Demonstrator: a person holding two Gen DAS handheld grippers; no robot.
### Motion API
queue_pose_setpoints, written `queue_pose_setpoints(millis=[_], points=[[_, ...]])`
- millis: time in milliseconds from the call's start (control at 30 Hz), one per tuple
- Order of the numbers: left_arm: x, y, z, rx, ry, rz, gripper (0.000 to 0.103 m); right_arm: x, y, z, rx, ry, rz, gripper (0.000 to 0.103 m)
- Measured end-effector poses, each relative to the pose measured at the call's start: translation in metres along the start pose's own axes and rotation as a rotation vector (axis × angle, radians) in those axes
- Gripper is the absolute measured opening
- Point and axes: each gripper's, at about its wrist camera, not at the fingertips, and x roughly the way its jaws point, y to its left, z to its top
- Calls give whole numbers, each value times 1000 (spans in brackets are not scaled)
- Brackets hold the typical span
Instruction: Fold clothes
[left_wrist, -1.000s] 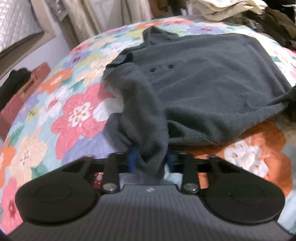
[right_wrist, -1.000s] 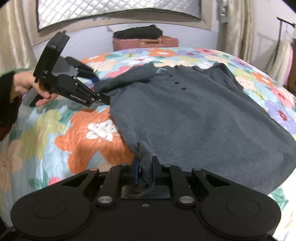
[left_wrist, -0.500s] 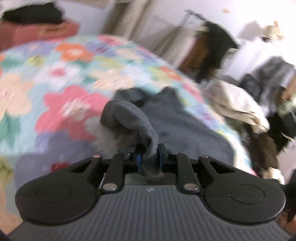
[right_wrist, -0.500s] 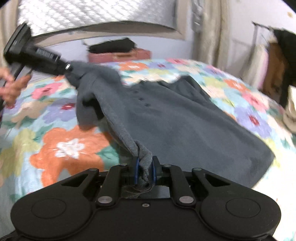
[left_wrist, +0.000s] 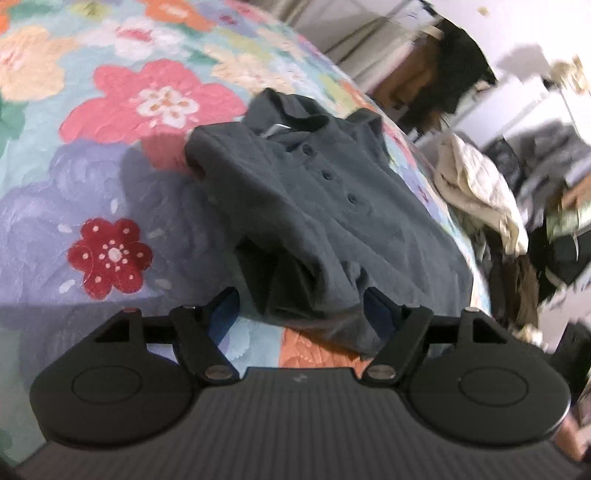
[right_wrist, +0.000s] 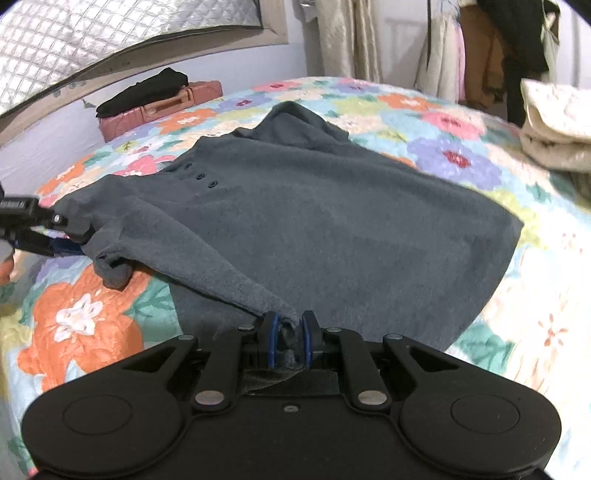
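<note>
While the left gripper (left_wrist: 301, 314) jaws spread open, a loose shirt (left_wrist: 314, 206) fold lies between them. Right gripper (right_wrist: 289, 339) stays clenched on the shirt's hem.

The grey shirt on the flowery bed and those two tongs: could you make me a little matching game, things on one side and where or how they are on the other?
Things:
1. grey shirt
2. left tongs
3. right tongs
4. black garment

States:
A. pinching a bunched bit of the shirt's edge
B. lying on a pink case beyond the bed
C. jaws opening, loose shirt cloth between them
D. spread on the floral quilt, one side folded over

Pairs: 1-D, 2-C, 3-A, 4-B
</note>
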Motion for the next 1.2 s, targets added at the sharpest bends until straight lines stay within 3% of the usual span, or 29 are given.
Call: queue_pose_setpoints(millis=[100,133,200,233,267,300,400,533,600,733,833,967,1100,1133,1200], points=[[8,-17,-3,82,-7,132,70,1,-4,-3,33,-4,18,17],[8,-22,-4,102,-17,139,63,2,-6,-3,52,-6,28,22],[8,-30,-7,150,-29,131,14,4,-10,-4,95,9,55,26],[6,-35,-8,181,-20,125,11,5,-10,-5,103,15,69,27],[1,-42,-8,218,-13,116,9,3,-7,-6,96,20,73,19],[-9,-47,-7,236,-12,92,9,0,1,-6,59,29,83,9],[-59,-50,11,133,-60,-19,9,-30,24,2,-43,-17,190,8],[-115,-34,24,10,-146,-39,9,-72,49,9,-152,-81,285,8],[-116,-21,17,-27,-106,24,9,-75,57,5,-199,-62,307,8],[-91,3,-14,-71,48,242,8,-54,61,-15,-225,7,215,8],[-77,20,-35,-191,114,203,8,-46,53,-32,-153,39,185,8],[-80,8,-28,-110,78,271,8,-48,65,-38,-185,55,186,8],[-117,-7,-13,-78,-90,275,8,-65,72,-27,-129,14,318,8],[-126,-6,-13,-78,-132,323,8,-66,72,-26,-121,19,335,8],[-130,-4,-17,-43,-157,510,8,-65,75,-31,-113,58,301,8]])
